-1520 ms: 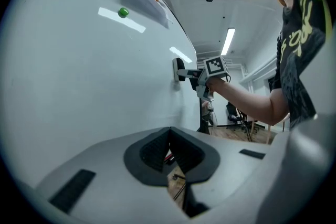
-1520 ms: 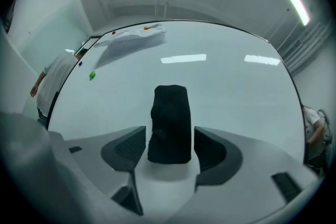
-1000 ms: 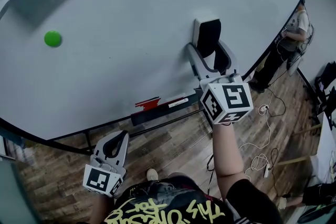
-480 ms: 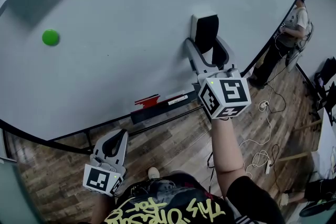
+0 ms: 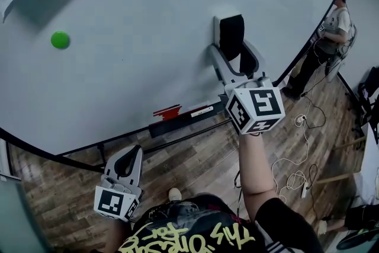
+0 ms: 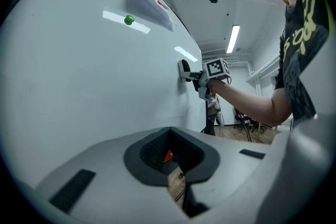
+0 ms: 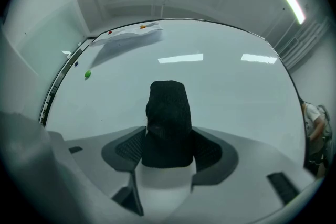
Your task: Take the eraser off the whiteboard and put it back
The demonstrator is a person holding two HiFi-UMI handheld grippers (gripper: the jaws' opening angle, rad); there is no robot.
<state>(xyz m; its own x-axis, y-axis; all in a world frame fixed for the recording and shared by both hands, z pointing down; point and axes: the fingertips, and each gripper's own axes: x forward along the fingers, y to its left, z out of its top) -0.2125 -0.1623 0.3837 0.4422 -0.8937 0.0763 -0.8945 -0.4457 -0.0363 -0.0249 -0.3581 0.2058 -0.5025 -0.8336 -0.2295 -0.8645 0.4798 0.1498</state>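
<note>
The eraser (image 5: 231,35), a white block with a black felt face, lies against the whiteboard (image 5: 148,15) right of centre. My right gripper (image 5: 234,54) is shut on the eraser, one finger on each side. In the right gripper view the eraser (image 7: 168,123) stands between the jaws of the right gripper (image 7: 168,153), its felt end poking past them towards the board. My left gripper (image 5: 132,155) hangs low by the person's body, below the board's edge, shut with nothing in it. In the left gripper view, my left gripper (image 6: 170,153) shows only floor through its small gap.
A green magnet (image 5: 60,39) sticks to the board at the left. Paper (image 7: 131,33) is pinned near the board's top. The marker tray (image 5: 189,118) under the board holds a red marker (image 5: 167,112). Another person (image 5: 331,32) stands at the right; cables (image 5: 293,178) lie on the wood floor.
The right gripper with the eraser has shifted only slightly up and left on the board. The left gripper has stayed where it was.
</note>
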